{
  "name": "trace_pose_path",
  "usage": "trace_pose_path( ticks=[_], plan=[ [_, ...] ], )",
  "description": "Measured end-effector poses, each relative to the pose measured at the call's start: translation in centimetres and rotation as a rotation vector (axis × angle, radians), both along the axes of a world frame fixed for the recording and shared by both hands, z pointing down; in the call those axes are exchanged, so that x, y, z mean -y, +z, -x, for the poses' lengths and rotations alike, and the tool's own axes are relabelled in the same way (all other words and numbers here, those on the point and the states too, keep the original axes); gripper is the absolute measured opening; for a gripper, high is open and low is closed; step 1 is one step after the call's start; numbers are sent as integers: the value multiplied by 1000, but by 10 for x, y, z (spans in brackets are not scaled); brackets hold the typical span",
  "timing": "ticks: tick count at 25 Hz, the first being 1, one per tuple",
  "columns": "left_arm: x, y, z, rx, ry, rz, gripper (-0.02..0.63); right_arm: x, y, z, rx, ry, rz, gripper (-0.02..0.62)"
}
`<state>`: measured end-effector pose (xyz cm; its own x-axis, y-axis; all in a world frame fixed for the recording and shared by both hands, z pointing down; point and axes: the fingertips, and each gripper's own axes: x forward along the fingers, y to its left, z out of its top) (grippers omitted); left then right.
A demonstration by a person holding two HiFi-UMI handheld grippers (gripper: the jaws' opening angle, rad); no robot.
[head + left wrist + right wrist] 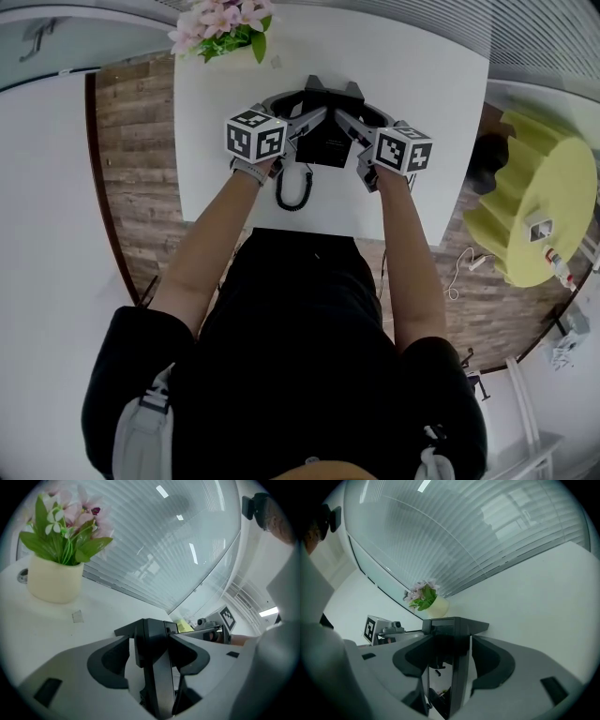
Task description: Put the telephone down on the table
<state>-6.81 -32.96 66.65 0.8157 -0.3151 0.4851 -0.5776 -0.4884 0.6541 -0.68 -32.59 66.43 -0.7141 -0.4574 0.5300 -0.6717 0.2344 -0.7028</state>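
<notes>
The black telephone (pixel 323 148) lies on the white table (pixel 427 66), and its coiled cord (pixel 292 192) trails toward me. My left gripper (pixel 314 108) straddles the phone's left end and my right gripper (pixel 349 108) its right end. In the left gripper view the telephone's edge (pixel 157 667) stands between the jaws of the left gripper (pixel 154 644), with a pale gap beside the left pad. In the right gripper view the telephone (pixel 459 667) fills the jaws of the right gripper (pixel 450 648). Whether those pads press on it is unclear.
A cream pot of pink flowers (pixel 225 28) stands at the table's far left corner, also seen as the flower pot (pixel 54 581) close ahead of the left gripper. A yellow-green round seat (pixel 539 202) stands on the wooden floor to the right. A glass wall rises behind the table.
</notes>
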Motion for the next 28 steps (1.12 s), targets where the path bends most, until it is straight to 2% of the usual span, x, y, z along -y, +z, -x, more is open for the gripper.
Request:
trace_pose_path(
  ticks=[4, 6, 10, 14, 15, 17, 19, 21, 23, 28],
  plan=[
    [9, -15, 15, 26, -39, -52, 261, 3, -12, -14, -74, 13, -60, 253],
    [11, -30, 21, 47, -42, -110, 261, 3, -27, -20, -113, 14, -120, 253],
    [2, -77, 23, 87, -29, -281, 261, -5, -76, -23, -197, -9, -318, 253],
    [-20, -137, 14, 93, -3, -455, 259, -27, -141, -11, -202, -52, -540, 247],
    [-27, -152, 11, 94, 3, -496, 257, -34, -158, -8, -201, -67, -595, 229],
    [-40, -180, 7, 92, 9, -569, 215, -48, -188, -3, -207, -84, -687, 152],
    [-53, -209, 4, 79, 0, -632, 135, -60, -214, -3, -207, -77, -750, 73],
    [-65, -236, 2, 65, -14, -684, 54, -70, -239, -3, -196, -65, -799, 48],
    [-74, -259, -2, 60, -14, -730, 15, -78, -261, -2, -186, -62, -838, 37],
    [-89, -294, -12, 55, -9, -804, 9, -92, -303, 1, -169, -78, -932, 28]
  ],
)
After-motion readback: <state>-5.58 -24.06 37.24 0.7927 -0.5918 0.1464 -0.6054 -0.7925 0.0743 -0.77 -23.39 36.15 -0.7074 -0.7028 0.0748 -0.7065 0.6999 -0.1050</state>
